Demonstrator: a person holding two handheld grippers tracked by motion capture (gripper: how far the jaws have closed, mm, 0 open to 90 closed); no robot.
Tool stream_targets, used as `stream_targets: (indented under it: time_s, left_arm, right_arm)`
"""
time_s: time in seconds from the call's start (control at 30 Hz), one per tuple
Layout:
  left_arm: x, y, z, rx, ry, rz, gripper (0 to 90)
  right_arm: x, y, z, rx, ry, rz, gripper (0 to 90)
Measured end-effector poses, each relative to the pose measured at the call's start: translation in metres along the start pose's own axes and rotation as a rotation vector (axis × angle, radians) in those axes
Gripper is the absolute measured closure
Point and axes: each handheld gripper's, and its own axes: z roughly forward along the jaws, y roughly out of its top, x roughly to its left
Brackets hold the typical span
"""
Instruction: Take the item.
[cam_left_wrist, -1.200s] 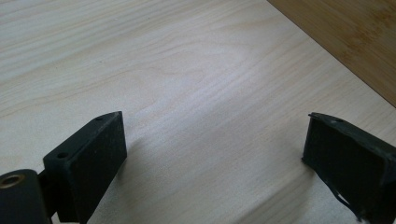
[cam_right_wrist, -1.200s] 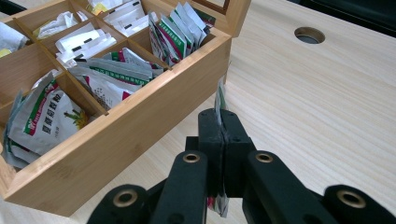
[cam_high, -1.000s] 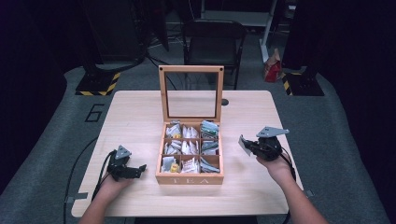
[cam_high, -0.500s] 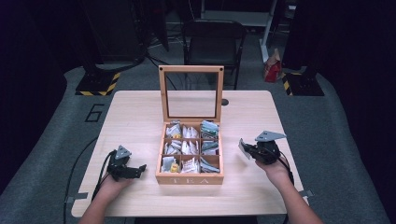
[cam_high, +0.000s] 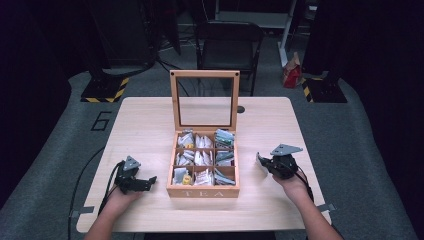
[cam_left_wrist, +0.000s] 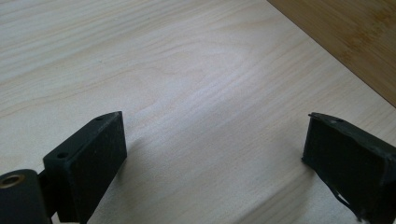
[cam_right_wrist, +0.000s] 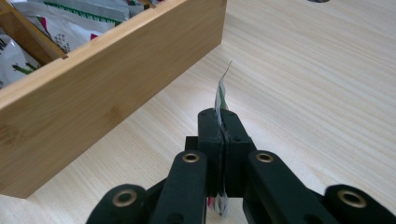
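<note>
A wooden tea box (cam_high: 204, 191) with its glass lid (cam_high: 205, 100) raised stands mid-table, its compartments full of tea sachets (cam_high: 200, 158). My right gripper (cam_high: 263, 163) hovers just right of the box, shut on a thin white tea sachet (cam_right_wrist: 220, 95) held edge-on between the pads; the box's side wall (cam_right_wrist: 102, 98) is close on its left. My left gripper (cam_high: 149, 180) rests on the table left of the box, jaws open with only bare wood (cam_left_wrist: 210, 121) between the fingers (cam_left_wrist: 91, 158).
The table (cam_high: 280, 125) has free wood on both sides of the box. A small dark hole (cam_high: 241, 109) sits at the back of the tabletop. A chair (cam_high: 227, 45) and stands are beyond the far edge.
My right gripper has come down toward the table beside the box with the sachet in it. The left gripper has not moved.
</note>
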Motion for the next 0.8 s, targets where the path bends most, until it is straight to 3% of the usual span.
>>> stream_targets:
  time_s: [0.33, 0.5, 0.8]
  left_arm:
    - [0.0, 0.0, 0.0, 0.0, 0.0, 0.0, 5.7]
    - [0.0, 0.0, 0.0, 0.0, 0.0, 0.0, 5.7]
    - [0.0, 0.0, 0.0, 0.0, 0.0, 0.0, 5.7]
  right_arm:
    - [0.002, -0.004, 0.004, 0.014, -0.02, -0.018, 88.5]
    - [0.004, -0.007, 0.006, 0.029, -0.006, -0.029, 87.1]
    - [0.017, -0.011, 0.017, 0.074, 0.007, -0.06, 86.5]
